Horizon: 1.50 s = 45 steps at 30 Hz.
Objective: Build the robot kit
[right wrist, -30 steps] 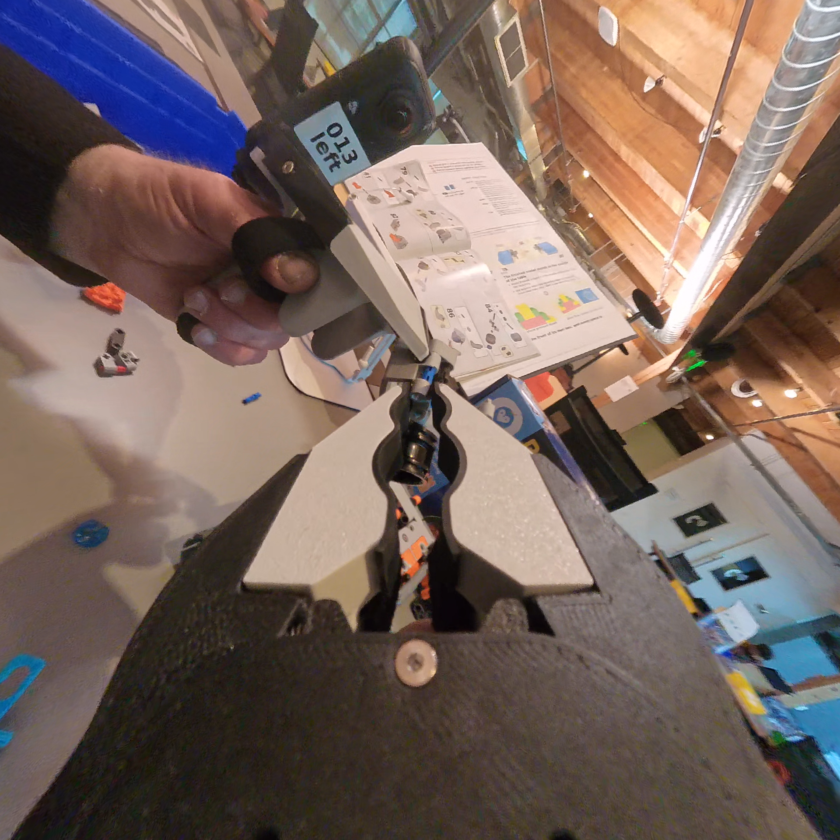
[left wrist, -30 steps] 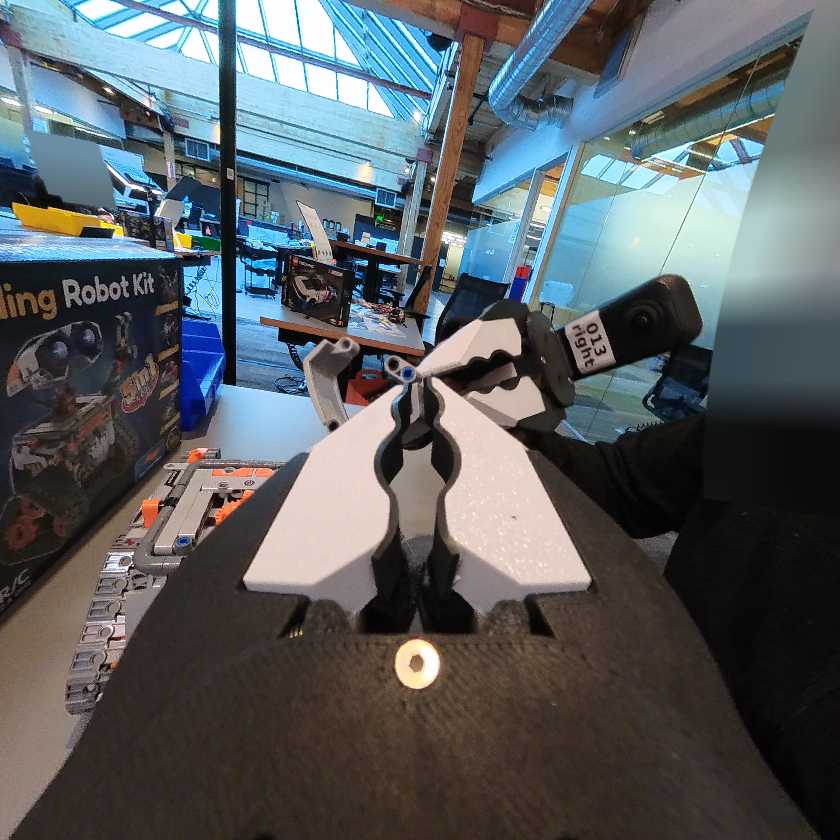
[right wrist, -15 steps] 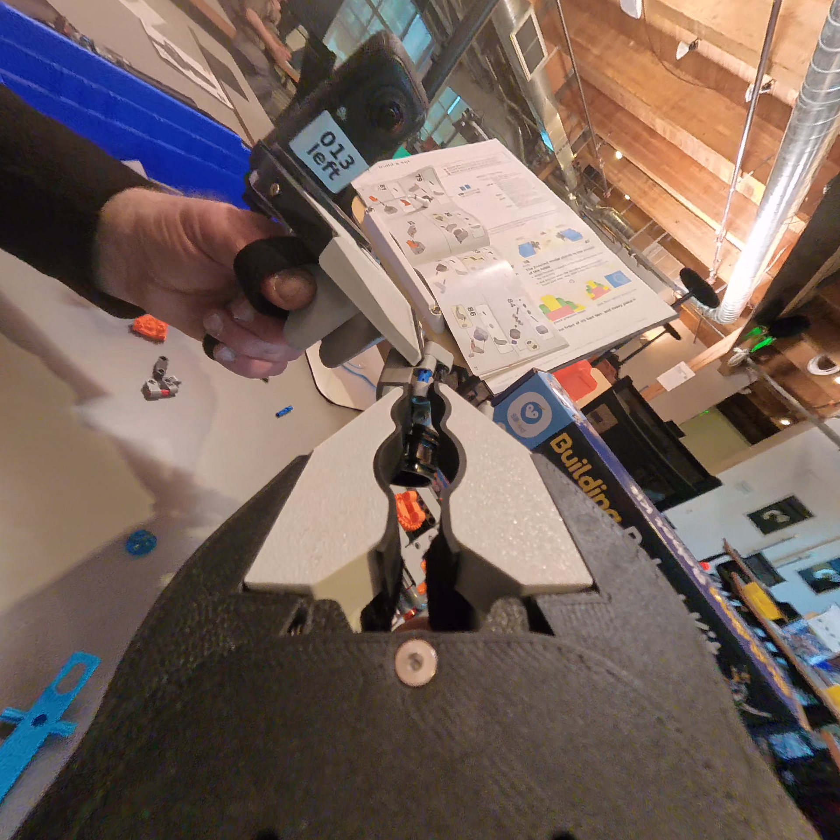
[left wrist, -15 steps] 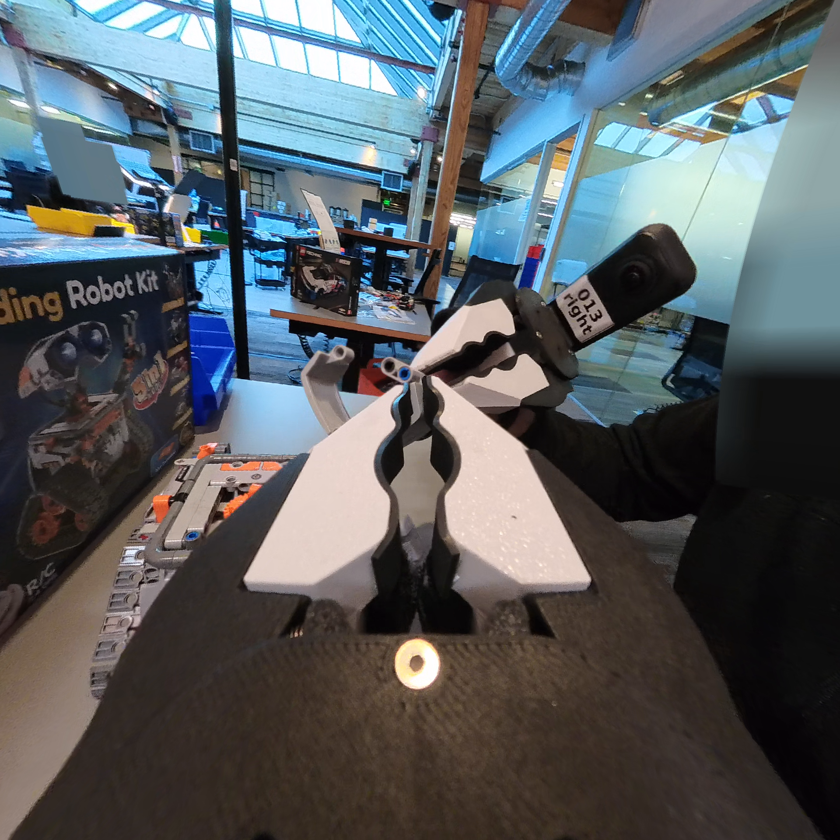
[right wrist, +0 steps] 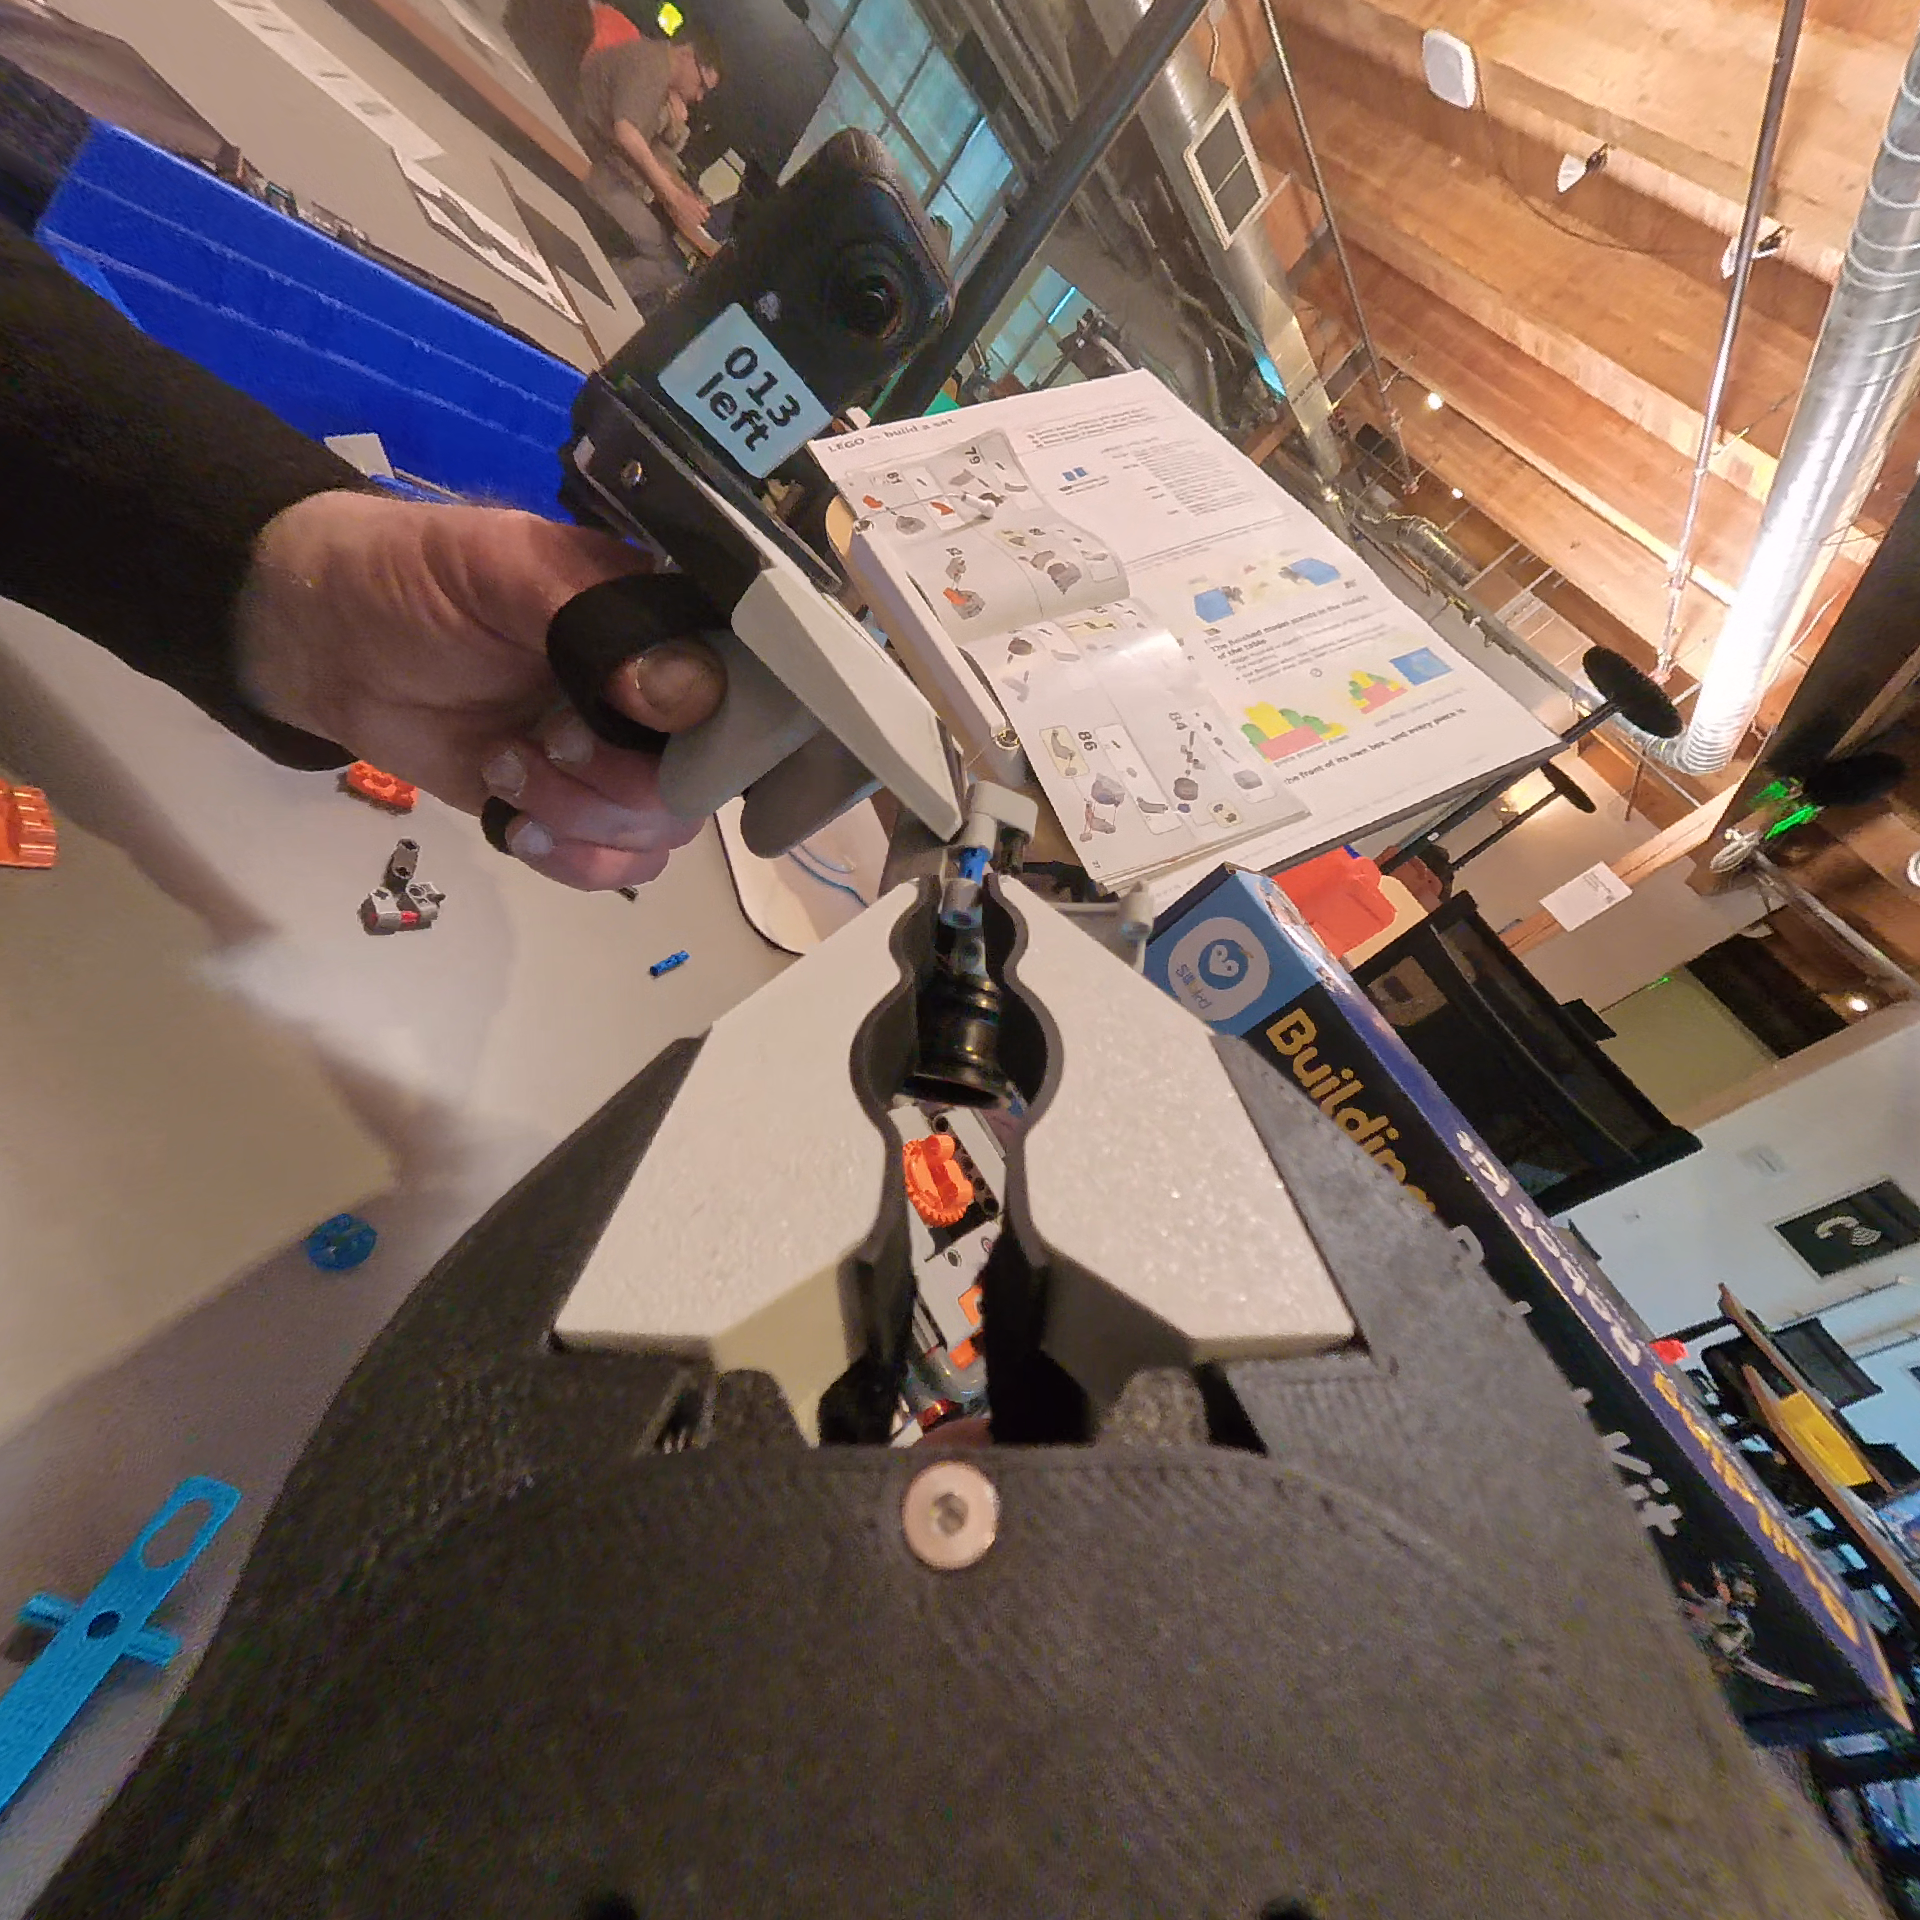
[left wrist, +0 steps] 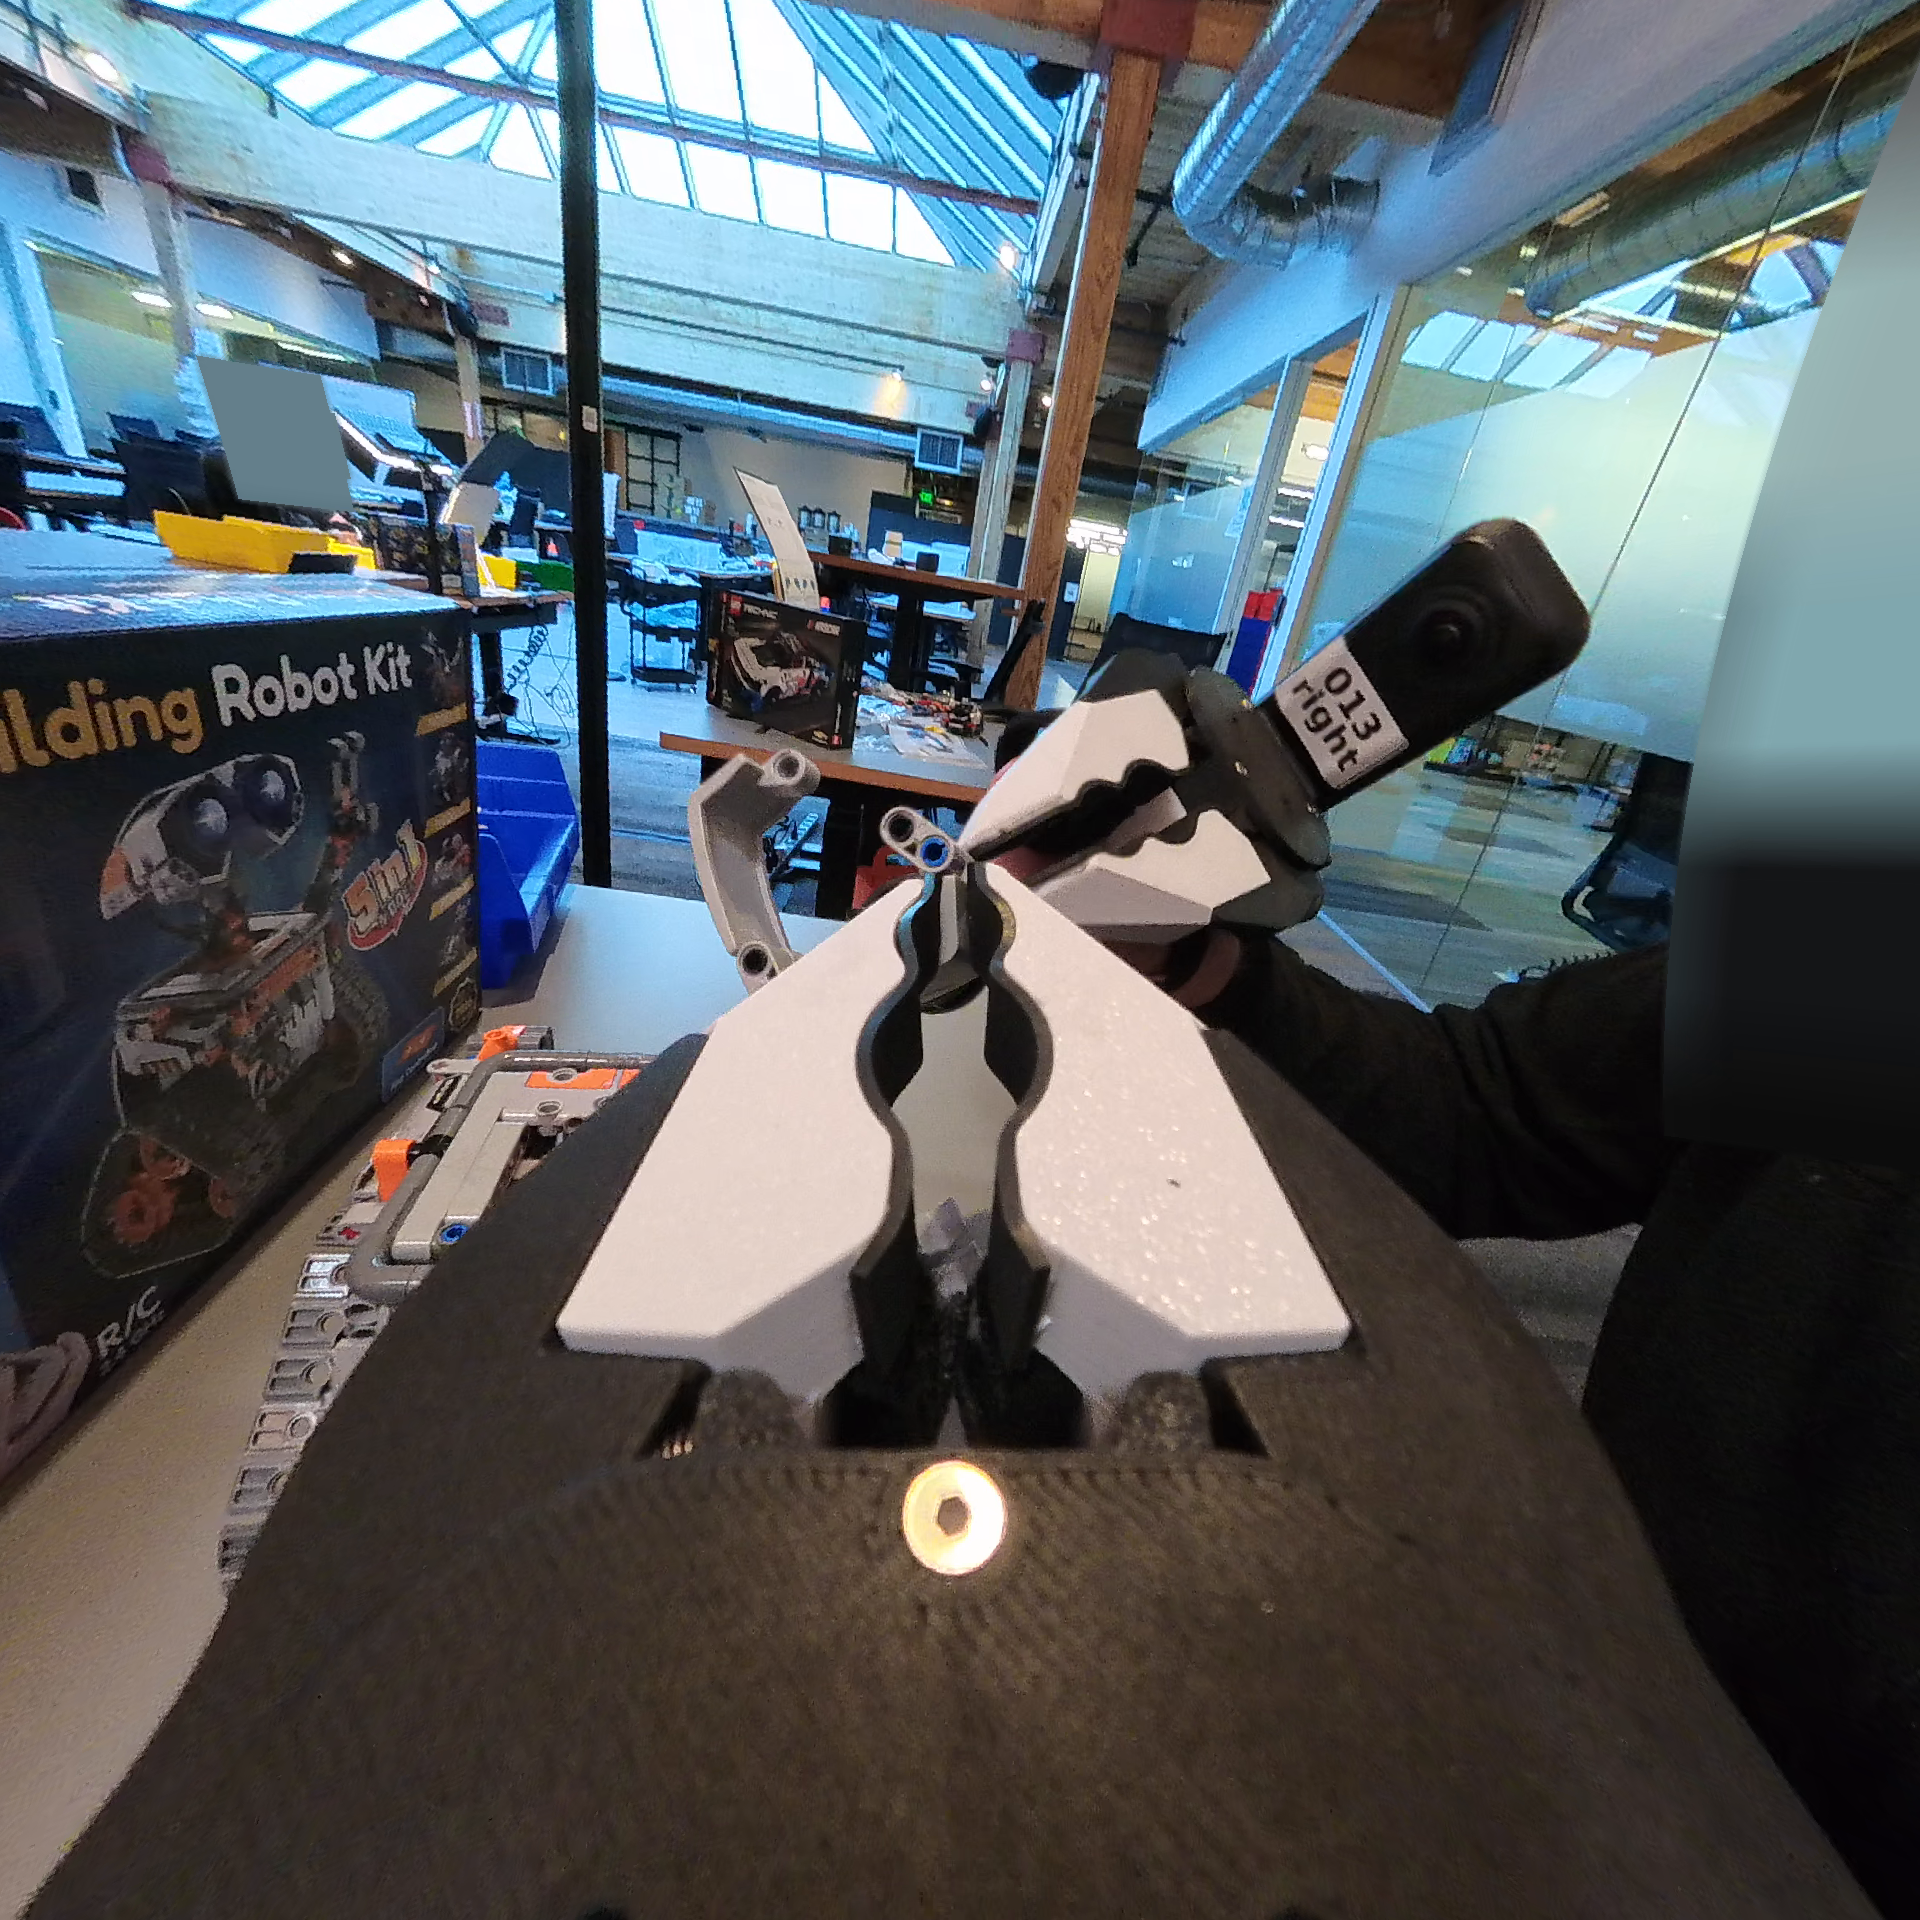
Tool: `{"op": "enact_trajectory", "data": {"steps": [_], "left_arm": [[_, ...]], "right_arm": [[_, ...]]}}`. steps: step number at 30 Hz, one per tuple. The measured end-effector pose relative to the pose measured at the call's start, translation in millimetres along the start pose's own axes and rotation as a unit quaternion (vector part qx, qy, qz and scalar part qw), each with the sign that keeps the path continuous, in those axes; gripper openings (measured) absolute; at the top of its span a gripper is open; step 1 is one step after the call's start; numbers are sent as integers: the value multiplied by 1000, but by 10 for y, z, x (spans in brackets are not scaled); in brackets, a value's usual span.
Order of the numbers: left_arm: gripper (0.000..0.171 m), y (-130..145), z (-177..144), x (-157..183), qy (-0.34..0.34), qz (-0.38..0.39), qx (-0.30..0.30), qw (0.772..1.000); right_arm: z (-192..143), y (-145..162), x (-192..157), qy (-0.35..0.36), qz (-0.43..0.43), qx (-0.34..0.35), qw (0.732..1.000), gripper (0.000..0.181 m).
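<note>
A small grey building-brick assembly [left wrist: 914, 842] with a blue pin in one hole sits where the two tools meet, raised above the tabletop [left wrist: 644, 956]. The left hand-held gripper [left wrist: 951, 883] is clenched on its grey part, and a curved grey beam [left wrist: 740, 852] juts up and to the left from the same cluster. In the right wrist view the right hand-held gripper [right wrist: 971, 899] is clenched around a black cylindrical piece [right wrist: 956, 1023] that carries a grey and blue pin at its tip; that tip meets the grey connector [right wrist: 995, 810] held at the tips of the left hand-held gripper. A hand [right wrist: 447, 665] in a dark sleeve grips the left tool's handle.

Below the left hand-held gripper, a partly built grey and orange model [left wrist: 488, 1132] lies on the tabletop, just beside a dark robot kit box [left wrist: 229, 914]. An open instruction booklet [right wrist: 1174, 623] stands propped behind the tools. Loose pieces lie scattered on the tabletop: a small grey cluster [right wrist: 400, 904], a blue pin [right wrist: 668, 963], orange bricks [right wrist: 382, 784], a blue round piece [right wrist: 341, 1242] and a light blue cross-shaped beam [right wrist: 104, 1621]. A blue bin [right wrist: 312, 343] lies farther back.
</note>
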State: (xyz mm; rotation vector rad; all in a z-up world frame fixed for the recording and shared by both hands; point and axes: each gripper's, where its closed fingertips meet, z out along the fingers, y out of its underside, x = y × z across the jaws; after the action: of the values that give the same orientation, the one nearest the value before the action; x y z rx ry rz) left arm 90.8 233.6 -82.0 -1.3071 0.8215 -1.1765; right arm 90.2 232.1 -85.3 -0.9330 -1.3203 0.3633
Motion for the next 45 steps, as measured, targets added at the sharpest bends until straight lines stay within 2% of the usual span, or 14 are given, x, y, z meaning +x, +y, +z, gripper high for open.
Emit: {"op": "enact_trajectory", "data": {"steps": [21, 25, 26, 30, 35, 37, 45], "left_arm": [[2, -21, 11, 53, 18, -12, 10, 1000], [1, -90, -34, 35, 34, -42, 31, 998], [1, -119, -62, 19, 41, -54, 42, 997], [2, -209, -138, -16, 61, -83, 72, 992], [1, -184, -104, 15, 77, -99, 75, 989], [1, -173, -88, 30, 82, -102, 75, 988], [2, -167, -73, 28, 81, -99, 79, 989]], "right_arm": [[-39, -67, 11, 8, -17, 13, 1000, 4], [-120, -157, 81, 8, 9, 46, 999, 23], [-137, -141, 114, 8, 16, 46, 999, 32], [-134, 19, 159, -11, 59, 25, 998, 46], [-14, 99, 15, -30, 52, 1, 998, 45], [17, 133, 4, -28, 59, -7, 998, 32], [23, 158, 32, -28, 87, -5, 996, 31]]}}
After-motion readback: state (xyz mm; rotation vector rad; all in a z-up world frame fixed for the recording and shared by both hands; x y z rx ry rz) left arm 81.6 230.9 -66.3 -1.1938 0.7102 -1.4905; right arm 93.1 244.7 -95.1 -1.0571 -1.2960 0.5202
